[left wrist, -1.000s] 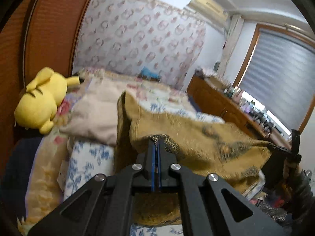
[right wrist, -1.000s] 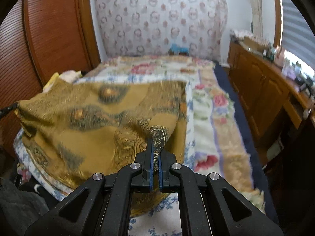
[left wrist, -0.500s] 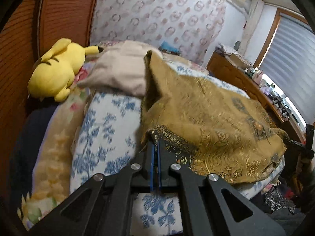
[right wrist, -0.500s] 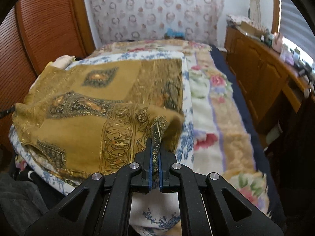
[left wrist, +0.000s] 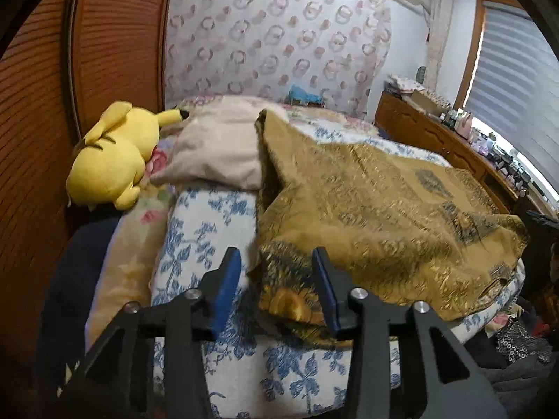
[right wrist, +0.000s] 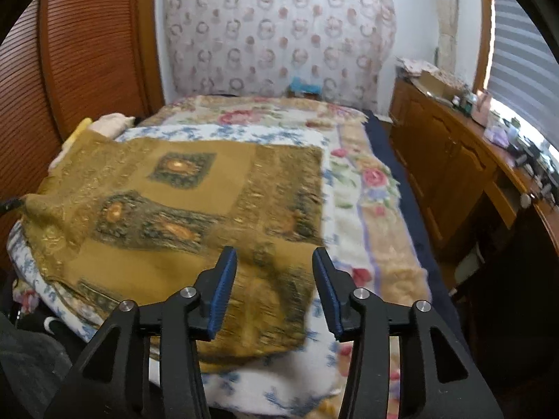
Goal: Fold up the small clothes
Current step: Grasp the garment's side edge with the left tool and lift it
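A mustard-gold patterned cloth (left wrist: pixel 377 209) lies spread on the blue-flowered bedcover (left wrist: pixel 206 230), folded over on itself. In the left wrist view my left gripper (left wrist: pixel 276 262) hangs just above the cloth's near corner. Its jaws are opening, the corner lies between the blue pads (left wrist: pixel 223 286) and neither pad presses on it. In the right wrist view the same cloth (right wrist: pixel 167 209) fills the middle of the bed. My right gripper (right wrist: pixel 274 262) is over its near right corner. Those jaws are opening too, with the fabric below them and not pinched.
A yellow plush toy (left wrist: pixel 111 157) and a beige pillow (left wrist: pixel 216 150) lie at the far left of the bed by the wooden wardrobe (left wrist: pixel 42 104). A wooden dresser (right wrist: pixel 464 174) with small items runs along the right wall. A floral blanket (right wrist: pixel 370 192) covers the bed's right side.
Both grippers were shut on corners of the cloth, lowered it onto the bed, then let go. The jaws now stand apart and the cloth lies flatter.
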